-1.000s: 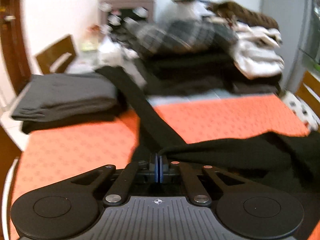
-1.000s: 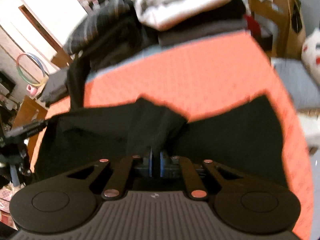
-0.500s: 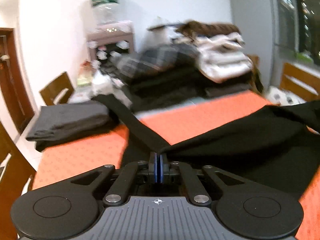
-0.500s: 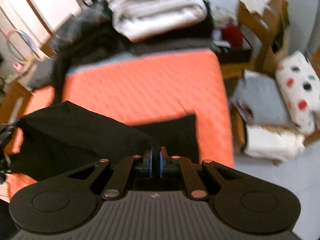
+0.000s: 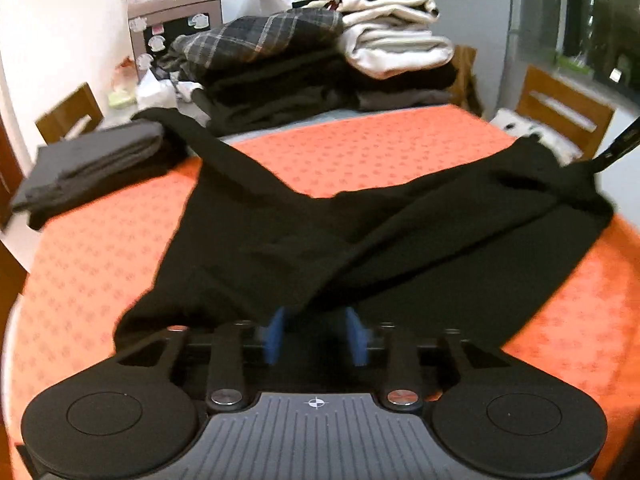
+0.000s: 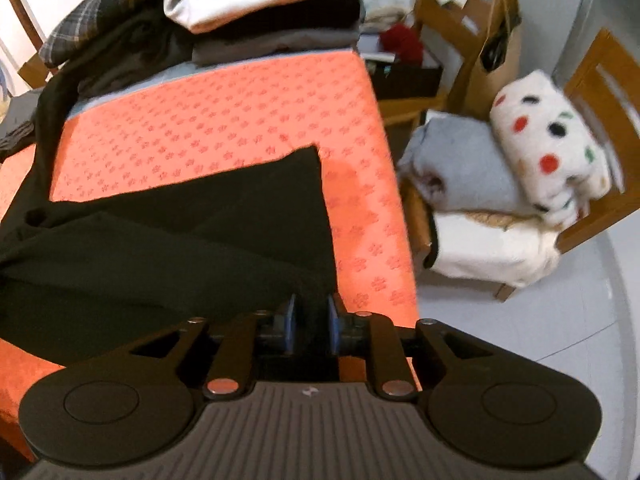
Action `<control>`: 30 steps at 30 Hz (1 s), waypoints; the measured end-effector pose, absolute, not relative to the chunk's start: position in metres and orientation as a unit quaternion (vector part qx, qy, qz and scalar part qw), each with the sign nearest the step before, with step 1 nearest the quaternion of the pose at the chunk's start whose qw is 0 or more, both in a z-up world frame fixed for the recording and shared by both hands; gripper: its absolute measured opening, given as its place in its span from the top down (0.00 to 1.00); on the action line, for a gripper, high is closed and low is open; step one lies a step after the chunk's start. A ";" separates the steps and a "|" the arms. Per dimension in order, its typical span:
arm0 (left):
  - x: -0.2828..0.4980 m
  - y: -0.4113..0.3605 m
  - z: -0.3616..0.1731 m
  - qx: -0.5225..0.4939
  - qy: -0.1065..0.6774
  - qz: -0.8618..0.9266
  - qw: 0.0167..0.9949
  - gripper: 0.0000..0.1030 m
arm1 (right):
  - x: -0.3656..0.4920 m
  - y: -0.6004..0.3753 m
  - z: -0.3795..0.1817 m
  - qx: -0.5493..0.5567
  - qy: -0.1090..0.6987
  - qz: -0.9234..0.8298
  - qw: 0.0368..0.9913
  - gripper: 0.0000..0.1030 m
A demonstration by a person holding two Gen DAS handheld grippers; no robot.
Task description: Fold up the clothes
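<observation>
A black garment [image 5: 360, 232] lies spread across the orange table [image 5: 360, 148], one long sleeve [image 5: 224, 160] running to the far left. My left gripper [image 5: 316, 334] is at its near edge, its blue pads apart with cloth lying between them. In the right wrist view the garment [image 6: 180, 240] covers the near left of the table [image 6: 240, 120]. My right gripper [image 6: 312, 324] sits at the garment's near right corner, its pads apart with cloth between them. The right gripper's finger also shows at the far right in the left wrist view [image 5: 616, 148].
A tall pile of folded clothes [image 5: 320, 60] stands at the table's back. A grey folded stack [image 5: 92, 164] lies at the left edge. Wooden chairs [image 6: 592, 80] with a spotted blanket [image 6: 548, 140] and grey and white bundles stand right of the table.
Both grippers have gone from shut on the garment to open. The garment has come down and now lies spread on the table.
</observation>
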State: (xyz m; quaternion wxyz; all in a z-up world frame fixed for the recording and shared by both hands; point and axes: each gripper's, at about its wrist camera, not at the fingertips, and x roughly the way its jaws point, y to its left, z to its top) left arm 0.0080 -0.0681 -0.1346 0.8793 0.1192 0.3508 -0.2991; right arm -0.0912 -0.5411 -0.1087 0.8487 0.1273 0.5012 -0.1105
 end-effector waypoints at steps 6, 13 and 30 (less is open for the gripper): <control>-0.002 -0.044 -0.117 0.076 0.345 -0.276 0.894 0.58 | -0.099 -0.517 -0.086 0.116 0.464 -0.095 0.873 0.74; 0.022 -0.032 -0.126 0.128 0.346 -0.180 0.912 0.58 | -0.088 -0.484 -0.103 0.082 0.488 -0.057 0.867 0.66; 0.072 -0.017 -0.138 0.099 0.368 -0.111 0.918 0.78 | -0.055 -0.428 -0.132 -0.088 0.520 -0.026 0.849 0.71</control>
